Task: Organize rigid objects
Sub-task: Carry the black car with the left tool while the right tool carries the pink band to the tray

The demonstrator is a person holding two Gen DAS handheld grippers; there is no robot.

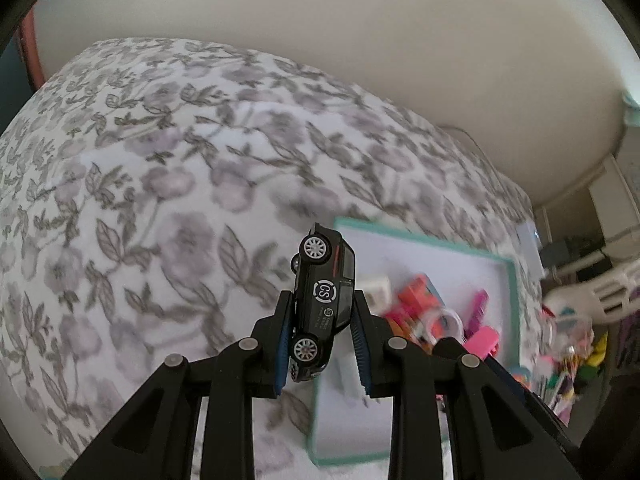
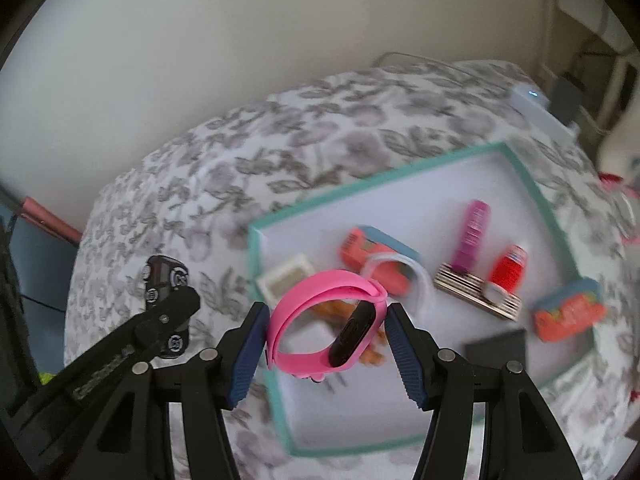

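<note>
In the left wrist view my left gripper is shut on a black toy car with a white round logo, held nose down between the blue pads above the floral bedsheet. The right wrist view shows that gripper and the car at the left. My right gripper is shut on a pink wristband with a black screen, its loop spanning the pads. The band hangs over the near left part of a white tray with a teal rim.
In the tray lie two coral and blue boxes, a pink tube, a red bottle, a striped case and a small white box. The tray rim shows right of the car. Colourful clutter lies beyond the bed edge.
</note>
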